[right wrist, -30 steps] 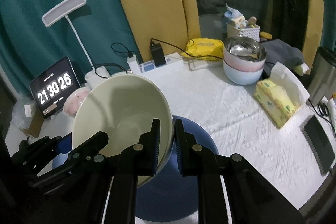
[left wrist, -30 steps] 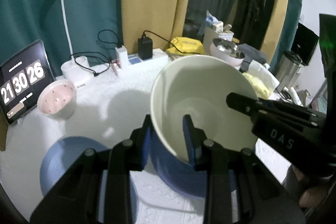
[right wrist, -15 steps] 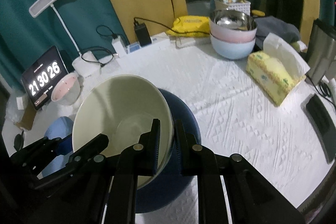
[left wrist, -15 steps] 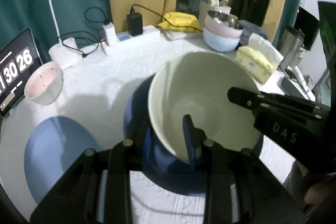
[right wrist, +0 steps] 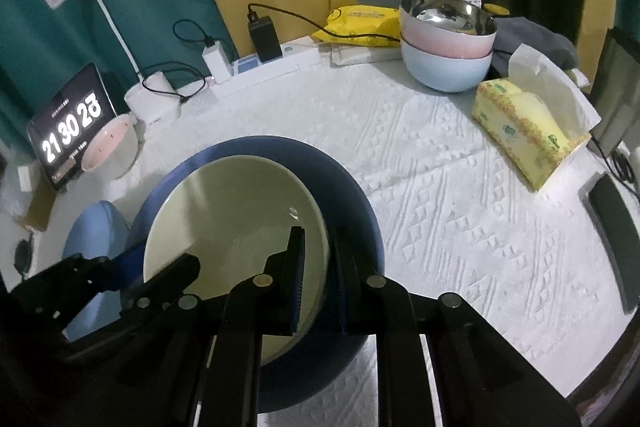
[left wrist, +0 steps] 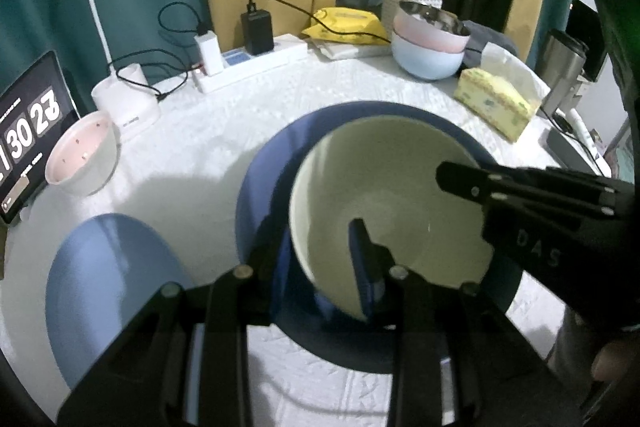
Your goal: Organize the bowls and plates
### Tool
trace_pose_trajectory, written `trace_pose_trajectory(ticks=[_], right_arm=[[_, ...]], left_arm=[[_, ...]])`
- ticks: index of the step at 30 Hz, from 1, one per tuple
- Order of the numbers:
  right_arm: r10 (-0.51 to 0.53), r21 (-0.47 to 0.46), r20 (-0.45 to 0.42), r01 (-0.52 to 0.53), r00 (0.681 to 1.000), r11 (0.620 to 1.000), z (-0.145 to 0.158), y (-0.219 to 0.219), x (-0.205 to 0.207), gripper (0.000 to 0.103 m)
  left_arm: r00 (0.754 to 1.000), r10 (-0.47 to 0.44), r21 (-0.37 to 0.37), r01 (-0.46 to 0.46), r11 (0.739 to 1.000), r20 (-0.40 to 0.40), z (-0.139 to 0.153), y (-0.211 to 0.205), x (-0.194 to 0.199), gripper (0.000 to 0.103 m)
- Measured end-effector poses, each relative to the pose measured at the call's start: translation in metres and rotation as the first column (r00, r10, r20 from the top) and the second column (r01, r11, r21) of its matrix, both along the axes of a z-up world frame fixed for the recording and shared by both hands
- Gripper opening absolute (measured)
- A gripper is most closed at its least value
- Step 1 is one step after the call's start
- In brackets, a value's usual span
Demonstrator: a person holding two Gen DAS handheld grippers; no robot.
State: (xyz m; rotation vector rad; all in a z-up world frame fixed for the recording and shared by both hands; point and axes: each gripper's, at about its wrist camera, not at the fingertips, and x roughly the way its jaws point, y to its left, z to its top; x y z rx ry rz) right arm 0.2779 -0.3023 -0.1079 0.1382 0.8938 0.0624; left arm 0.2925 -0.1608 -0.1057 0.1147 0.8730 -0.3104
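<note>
Two grippers, left gripper (left wrist: pixel 320 259) and right gripper (right wrist: pixel 318 279), each pinch the rim of the cream round bowl (left wrist: pixel 384 203), nested in the dark blue basin (right wrist: pixel 352 195); we advise releasing together, evenly.

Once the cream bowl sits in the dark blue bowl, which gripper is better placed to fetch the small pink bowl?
Left, probably: the small pink bowl lies on the left gripper's side.

wrist views angled down, bowl (left wrist: pixel 384 195) apparently shared
</note>
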Motion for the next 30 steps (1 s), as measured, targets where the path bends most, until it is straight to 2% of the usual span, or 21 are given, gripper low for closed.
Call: trace_pose_trajectory(ticks=[6,10,18,22,30], right_arm=[[0.006,0.010,0.007,-0.006,1.000,1.000,0.003,-0.002,0.000,0.017],[0.002,0.004,0.024,-0.002,1.000,1.000,0.009,-0.002,-0.002,0.023],[-0.009,-0.017,0.056,0.010,0.998,1.000,0.025,0.000,-0.005,0.024],[-0.010,-0.021,0.065,0.012,0.998,1.000,0.030,0.005,-0.004,0.024],[0.008,-0.034,0.077,-0.005,0.997,0.999,0.042,0.022,-0.001,0.025]], left_arm=[[1.000,0.006,-0.014,-0.006,1.000,0.007,0.005,0.003,0.000,0.031],[1.000,0.018,-0.016,-0.017,1.000,0.021,0.011,0.007,-0.002,0.031],[0.997,0.027,-0.028,-0.025,0.999,0.079,0.028,0.020,-0.005,0.034],[0.994,0.039,-0.038,-0.035,0.999,0.105,0.037,0.030,-0.004,0.046],[0.989,0.071,-0.065,-0.063,0.996,0.131,0.050,0.050,-0.002,0.047]])
